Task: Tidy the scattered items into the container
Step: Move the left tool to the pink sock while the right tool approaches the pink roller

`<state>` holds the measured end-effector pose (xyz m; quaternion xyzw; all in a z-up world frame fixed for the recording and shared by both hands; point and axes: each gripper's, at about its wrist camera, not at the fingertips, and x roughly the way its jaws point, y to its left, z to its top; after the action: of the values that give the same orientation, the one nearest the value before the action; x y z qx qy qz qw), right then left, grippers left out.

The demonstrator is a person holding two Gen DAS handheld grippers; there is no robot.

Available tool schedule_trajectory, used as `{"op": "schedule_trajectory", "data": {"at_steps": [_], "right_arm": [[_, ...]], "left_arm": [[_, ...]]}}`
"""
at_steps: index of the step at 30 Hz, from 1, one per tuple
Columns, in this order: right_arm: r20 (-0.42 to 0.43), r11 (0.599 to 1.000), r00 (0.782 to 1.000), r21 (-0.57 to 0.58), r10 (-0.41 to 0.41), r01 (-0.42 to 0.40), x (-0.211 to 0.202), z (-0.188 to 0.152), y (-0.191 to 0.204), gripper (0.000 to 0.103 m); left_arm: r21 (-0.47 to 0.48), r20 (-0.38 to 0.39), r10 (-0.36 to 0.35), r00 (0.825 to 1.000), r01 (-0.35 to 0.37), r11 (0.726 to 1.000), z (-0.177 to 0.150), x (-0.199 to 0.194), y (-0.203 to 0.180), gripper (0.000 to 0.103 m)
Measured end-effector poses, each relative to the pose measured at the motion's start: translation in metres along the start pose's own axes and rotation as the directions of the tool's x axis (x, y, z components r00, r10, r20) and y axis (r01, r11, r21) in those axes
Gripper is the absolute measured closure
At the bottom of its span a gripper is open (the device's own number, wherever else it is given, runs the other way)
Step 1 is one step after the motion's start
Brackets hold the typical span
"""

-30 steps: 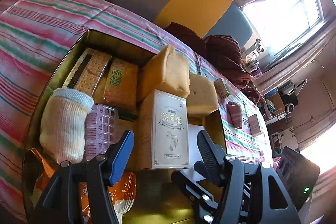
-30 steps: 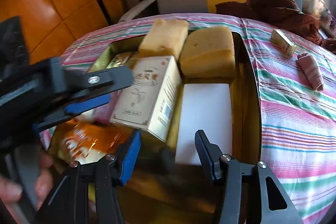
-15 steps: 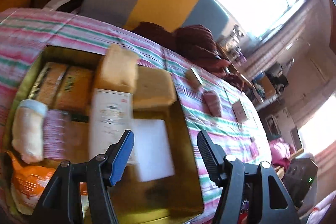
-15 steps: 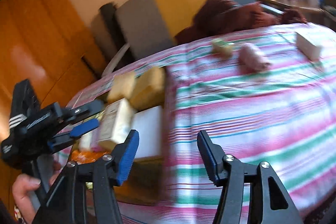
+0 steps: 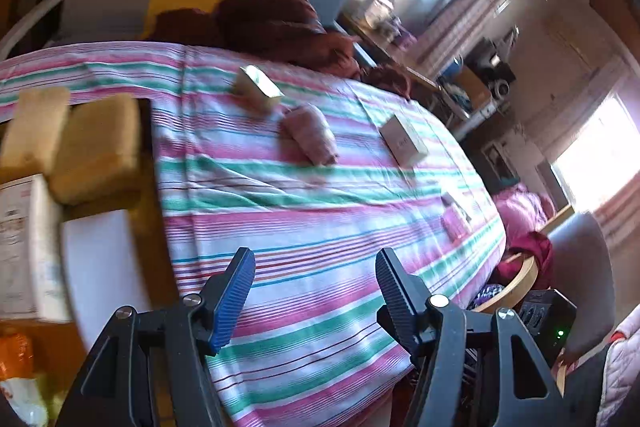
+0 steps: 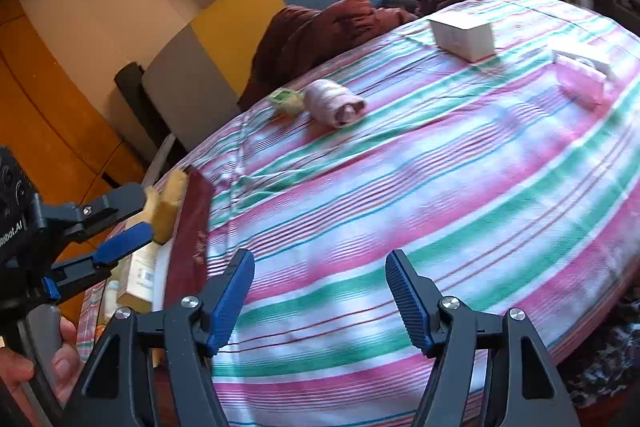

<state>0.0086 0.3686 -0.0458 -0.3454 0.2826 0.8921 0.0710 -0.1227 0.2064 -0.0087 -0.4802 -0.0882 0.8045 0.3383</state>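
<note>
Both grippers hang over the striped bench with nothing between their jaws: the right gripper (image 6: pixel 320 291) has just been opening to about middling width, likely readying for the next pickup, and the left gripper (image 5: pixel 314 285) stands wide. The container (image 5: pixel 154 211) sits left, already packed. A pink cloth roll (image 6: pixel 334 103), small green box (image 6: pixel 286 99) and white box (image 6: pixel 464 35) lie scattered farther off.

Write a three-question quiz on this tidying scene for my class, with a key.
1. True or false: the right gripper holds an item.
2. Which lies right beside the pink rolled cloth? A) small green box B) white box C) sponge
3. Fill in: the bedspread is ____.

Key: 1 false, it is open and empty. 2 A. 3 striped.
</note>
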Motion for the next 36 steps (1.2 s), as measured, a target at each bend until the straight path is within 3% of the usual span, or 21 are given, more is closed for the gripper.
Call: {"op": "schedule_trajectory", "data": {"at_steps": [14, 18, 21, 22, 24, 31, 36], "right_arm": [[0.061, 0.982, 0.982, 0.079, -0.179, 0.174, 0.006, 0.016, -0.066, 0.026], [0.144, 0.962, 0.952, 0.094, -0.269, 0.257, -0.002, 0.039, -0.088, 0.024], [0.223, 0.921, 0.894, 0.13, -0.388, 0.367, -0.007, 0.061, -0.109, 0.006], [0.236, 0.9, 0.87, 0.148, -0.434, 0.409, -0.007, 0.068, -0.117, 0.005], [0.249, 0.879, 0.844, 0.18, -0.475, 0.441, -0.007, 0.081, -0.133, 0.005], [0.21, 0.834, 0.815, 0.268, -0.54, 0.483, 0.009, 0.125, -0.18, 0.005], [0.167, 0.841, 0.834, 0.25, -0.526, 0.48, 0.021, 0.146, -0.201, 0.005]], "left_arm": [[0.014, -0.113, 0.078, 0.991, -0.077, 0.997, 0.033, 0.098, -0.033, 0.039], [0.039, -0.084, 0.162, 0.983, -0.159, 0.987, 0.054, 0.127, -0.042, 0.039], [0.039, -0.09, 0.201, 0.975, -0.198, 0.979, 0.067, 0.145, -0.041, 0.039], [0.032, -0.098, 0.203, 0.974, -0.201, 0.979, 0.07, 0.15, -0.041, 0.039], [0.018, -0.107, 0.211, 0.972, -0.21, 0.978, 0.075, 0.16, -0.038, 0.039], [0.026, -0.115, 0.278, 0.954, -0.277, 0.961, 0.095, 0.188, -0.036, 0.039], [0.037, -0.11, 0.295, 0.949, -0.293, 0.955, 0.103, 0.201, -0.037, 0.039]]}}
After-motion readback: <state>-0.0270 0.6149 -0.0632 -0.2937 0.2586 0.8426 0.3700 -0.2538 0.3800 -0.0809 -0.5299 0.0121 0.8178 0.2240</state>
